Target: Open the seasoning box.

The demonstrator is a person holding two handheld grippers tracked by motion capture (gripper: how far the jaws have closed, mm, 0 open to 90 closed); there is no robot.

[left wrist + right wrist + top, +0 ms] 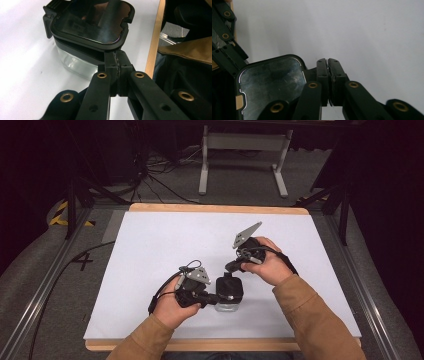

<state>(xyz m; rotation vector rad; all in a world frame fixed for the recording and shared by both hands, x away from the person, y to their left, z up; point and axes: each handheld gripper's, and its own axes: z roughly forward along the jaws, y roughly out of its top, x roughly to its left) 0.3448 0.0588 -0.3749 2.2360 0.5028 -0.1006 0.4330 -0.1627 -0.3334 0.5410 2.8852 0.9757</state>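
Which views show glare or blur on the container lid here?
Left gripper view: pale glare streak across the glossy black lid, which reflects its surroundings. Right gripper view: lid dimmer and smudgy, mat evenly lit, tongs sharp. High view: soft, container small, surroundings dark.

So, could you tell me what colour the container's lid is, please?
The lid is glossy black, over a clear container; the left gripper view shows it best.

the left gripper (116, 65) hides part of the container (75, 60) wall; in the high view the container's (229, 295) details are too small to tell.
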